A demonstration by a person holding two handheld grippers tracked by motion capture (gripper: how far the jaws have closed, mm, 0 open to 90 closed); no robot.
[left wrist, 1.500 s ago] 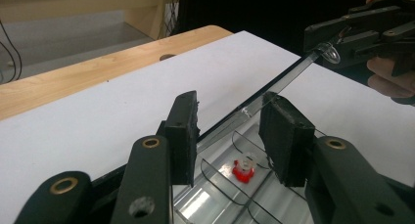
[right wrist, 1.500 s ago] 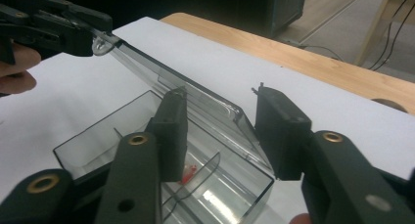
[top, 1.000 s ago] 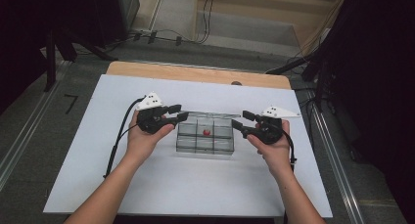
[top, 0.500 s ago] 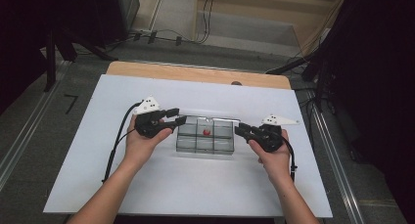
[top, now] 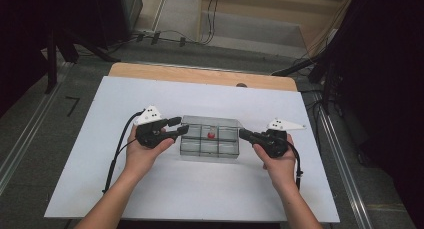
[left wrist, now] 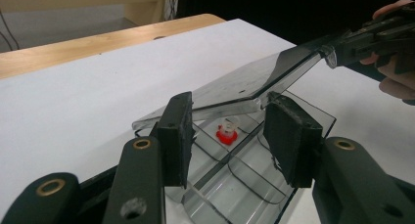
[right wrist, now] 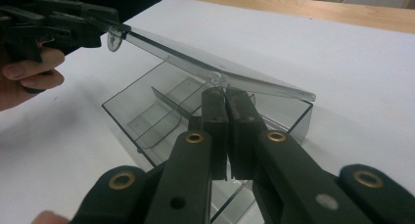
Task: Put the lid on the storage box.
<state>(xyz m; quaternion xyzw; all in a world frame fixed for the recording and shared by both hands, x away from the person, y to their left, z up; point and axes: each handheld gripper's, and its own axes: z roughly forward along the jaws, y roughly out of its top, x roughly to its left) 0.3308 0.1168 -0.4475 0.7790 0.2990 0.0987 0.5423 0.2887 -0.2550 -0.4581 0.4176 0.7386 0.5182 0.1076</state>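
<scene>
Now your right gripper has just closed, pinching the lid above the clear box; your left gripper clamps its other edge.

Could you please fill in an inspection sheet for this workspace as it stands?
Surface: white board on a wooden table.
Job's things: clear divided box, lid raised and tilted; small red piece in one compartment.
Clutter: nothing seen.
Grippers: left tool seems to grip one lid end; right tool has just closed on the other.
Cables: tool cable trails over the board; floor cables beyond.
Surroundings: dark stands, grey floor.
</scene>
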